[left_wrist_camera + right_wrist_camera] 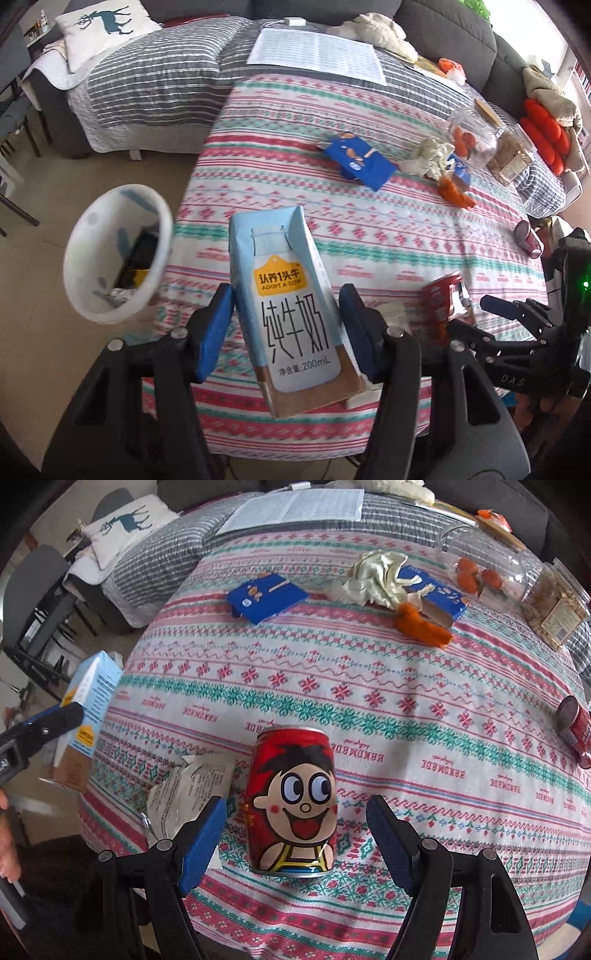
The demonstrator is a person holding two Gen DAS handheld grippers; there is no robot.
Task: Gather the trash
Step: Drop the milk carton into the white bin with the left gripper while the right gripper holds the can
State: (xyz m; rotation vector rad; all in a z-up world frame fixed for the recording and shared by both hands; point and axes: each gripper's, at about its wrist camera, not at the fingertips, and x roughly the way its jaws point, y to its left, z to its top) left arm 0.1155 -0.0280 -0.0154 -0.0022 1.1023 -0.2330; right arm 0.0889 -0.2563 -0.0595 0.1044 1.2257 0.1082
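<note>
My left gripper [286,314] is shut on a light-blue milk carton [291,306], lifted and tilted above the table's near edge. The same carton [92,705] and gripper [48,731] show at the left edge of the right wrist view. A white waste bin [118,254] with rubbish inside stands on the floor to the left of the table. My right gripper [295,834] is open around an upright red cartoon-face can [291,801], with a gap on each side. That can [443,306] also appears beside my right gripper [480,317].
On the patterned tablecloth [406,709] lie a crumpled receipt [188,794], flattened blue boxes [266,598], crumpled paper [380,576], orange peel [421,624], another red can [576,731] and two jars [484,565]. A printed sheet [317,55] and a sofa lie beyond.
</note>
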